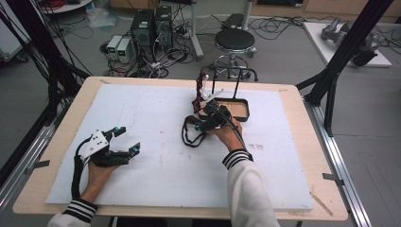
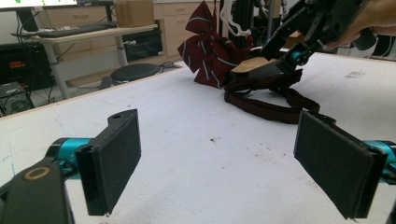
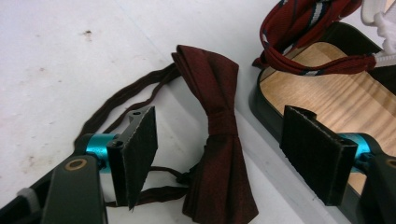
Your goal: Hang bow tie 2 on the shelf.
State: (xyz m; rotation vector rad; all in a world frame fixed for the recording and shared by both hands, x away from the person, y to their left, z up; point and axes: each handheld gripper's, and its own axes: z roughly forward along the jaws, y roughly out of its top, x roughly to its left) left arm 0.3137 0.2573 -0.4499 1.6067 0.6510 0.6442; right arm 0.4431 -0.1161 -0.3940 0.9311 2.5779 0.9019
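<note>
Left gripper (image 1: 126, 140) rests low on the white surface (image 1: 156, 156), nearer the person than the wooden tray and off to its left; its fingers (image 2: 112, 163) stand wide apart with nothing between them. Right gripper (image 1: 208, 119) sits just in front of the tray (image 1: 239, 109), at its near-left edge, fingers (image 3: 137, 154) spread apart and straddling a dark maroon bow tie (image 3: 215, 140) without touching it. The bow tie lies flat on the surface, just beside the tray's black rim, its thin strap (image 1: 189, 135) looped out toward the person. A second, striped red tie (image 2: 208, 46) is bunched over the tray's far-left corner, partly on the wood base. Beyond the tray, off the surface, a black stool (image 1: 234, 40) stands on the floor.
</note>
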